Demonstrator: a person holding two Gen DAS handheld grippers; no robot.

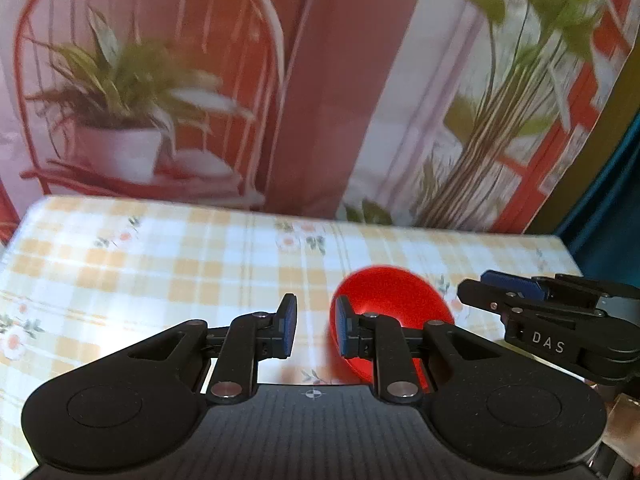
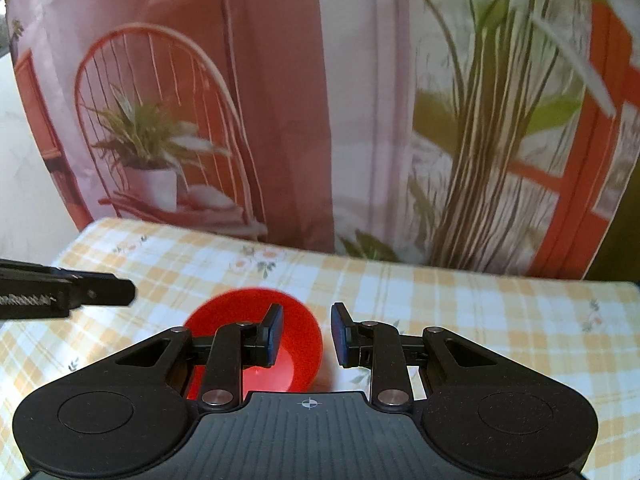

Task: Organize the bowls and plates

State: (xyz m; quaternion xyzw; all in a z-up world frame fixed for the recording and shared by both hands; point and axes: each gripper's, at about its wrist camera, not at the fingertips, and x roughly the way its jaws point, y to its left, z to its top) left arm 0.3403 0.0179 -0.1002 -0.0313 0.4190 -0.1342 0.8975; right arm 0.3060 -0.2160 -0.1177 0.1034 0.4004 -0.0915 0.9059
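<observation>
A red bowl (image 1: 394, 300) sits upright on the checked tablecloth (image 1: 160, 272). My left gripper (image 1: 316, 330) is open, above the cloth, with the bowl beside its right finger (image 1: 344, 330). The bowl also shows in the right wrist view (image 2: 298, 332). My right gripper (image 2: 307, 334) is open, with its left finger (image 2: 272, 334) over the inside of the bowl and the right finger outside the rim. Neither holds anything. The right gripper also shows at the right edge of the left wrist view (image 1: 516, 292).
A printed backdrop (image 1: 320, 80) of a chair and plants stands along the table's far edge. The table's right edge (image 1: 568, 252) drops off to a dark area. The left gripper's tip enters the right wrist view at left (image 2: 100, 292).
</observation>
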